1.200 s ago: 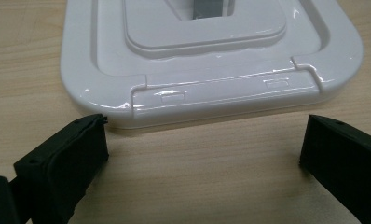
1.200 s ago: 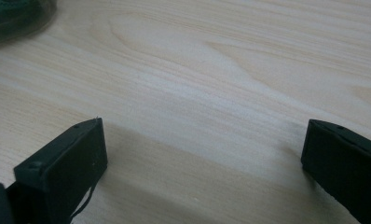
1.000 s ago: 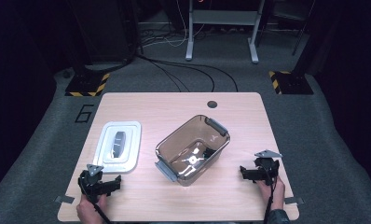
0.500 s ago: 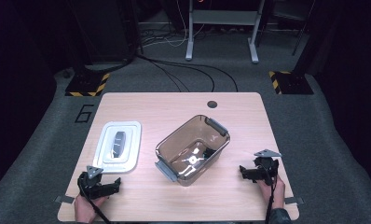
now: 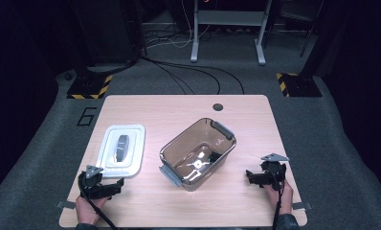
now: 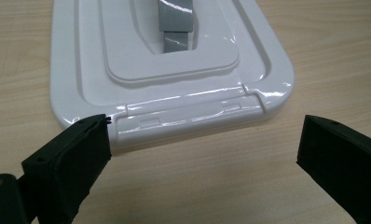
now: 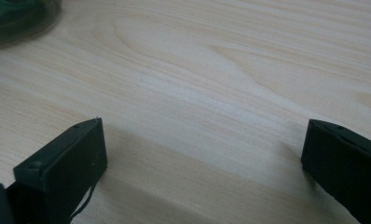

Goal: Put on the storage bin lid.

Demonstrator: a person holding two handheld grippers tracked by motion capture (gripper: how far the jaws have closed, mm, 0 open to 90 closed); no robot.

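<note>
Both grippers' jaws wide apart and empty, left gripper (image 5: 116,187) just before the white lid (image 6: 174,70).

This looks like a lab or test room set up for recording. A single pale wood surface (image 5: 179,110) stands alone on grey carpet (image 5: 322,124) with dark surroundings. Black cables (image 5: 193,72) trail across the floor, and metal stand legs (image 5: 227,28) rise at the back. Weighted bases with yellow and black hazard stripes (image 5: 89,87) sit at both sides. A 6 (image 5: 86,116) is marked on the carpet.
</note>
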